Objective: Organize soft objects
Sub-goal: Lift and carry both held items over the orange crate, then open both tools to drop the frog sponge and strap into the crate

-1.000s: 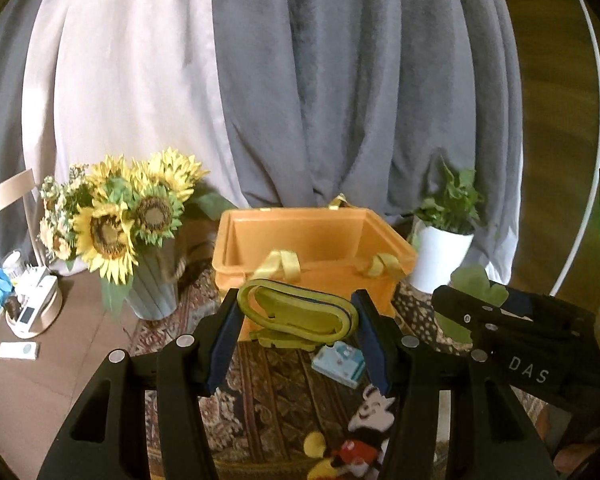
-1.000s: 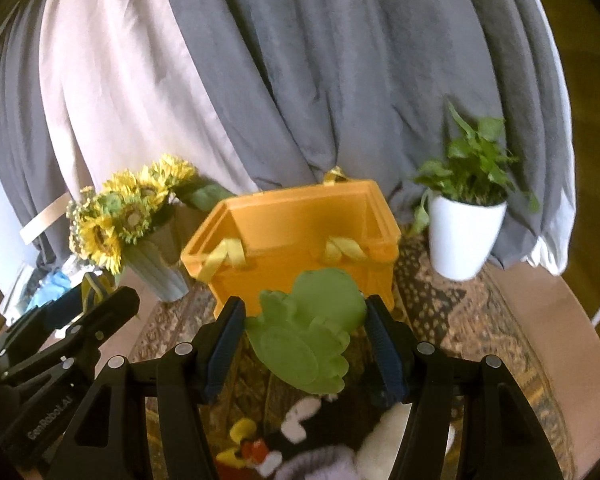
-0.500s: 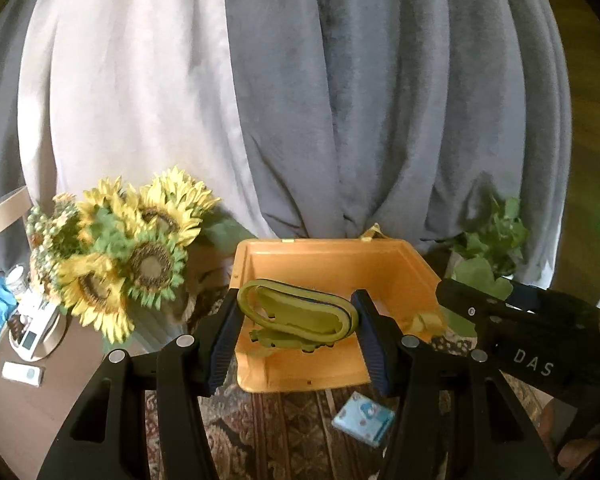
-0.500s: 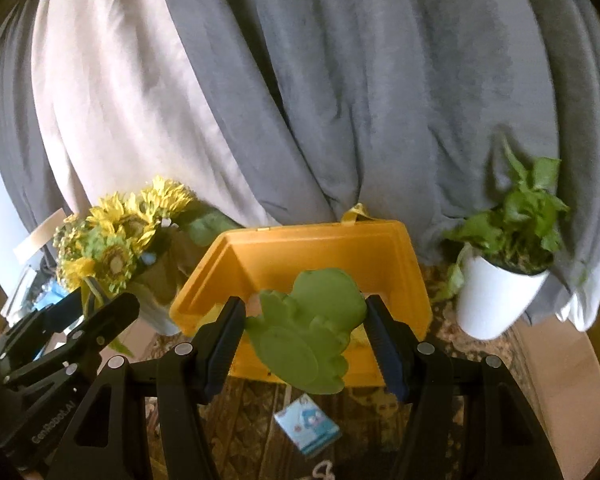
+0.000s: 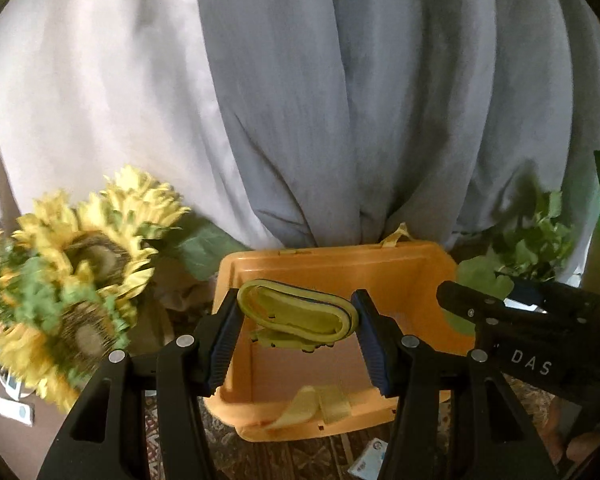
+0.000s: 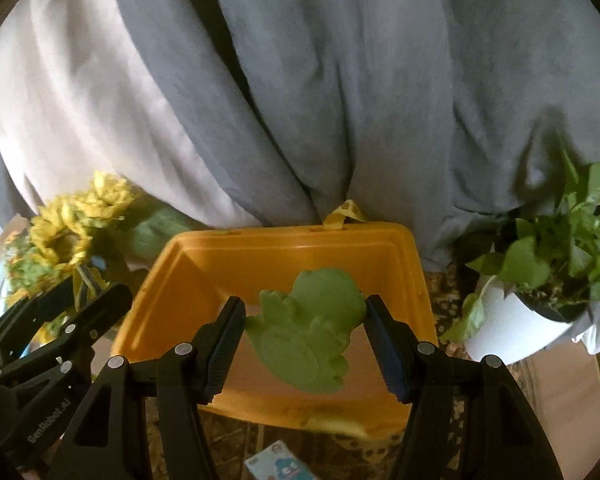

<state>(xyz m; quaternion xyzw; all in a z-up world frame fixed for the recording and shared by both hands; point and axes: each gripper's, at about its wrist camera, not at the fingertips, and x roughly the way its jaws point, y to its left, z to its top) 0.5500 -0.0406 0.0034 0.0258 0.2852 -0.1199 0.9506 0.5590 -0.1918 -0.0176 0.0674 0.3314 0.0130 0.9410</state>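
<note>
Where grey and pale curtains [image 5: 340,100] fill the background, an orange basket [image 5: 416,276] sits below them on a patterned rug [image 6: 446,292], open top toward both cameras. Sunflowers [image 5: 84,280] stand just left of the basket; a potted plant [image 6: 540,280] in a white pot stands to its right. The left claw [image 5: 298,320] is clamped on a yellow-green slipper [image 5: 300,312], held sideways between both blue pads, above the basket's interior. The right claw [image 6: 304,336] is clamped on a green paw-shaped slipper [image 6: 308,332], sole facing the camera, also over the basket opening. Yellow strap handles [image 5: 320,404] hang at the near rim. A small blue packet [image 6: 276,464] lies on the rug in front of the basket.
</note>
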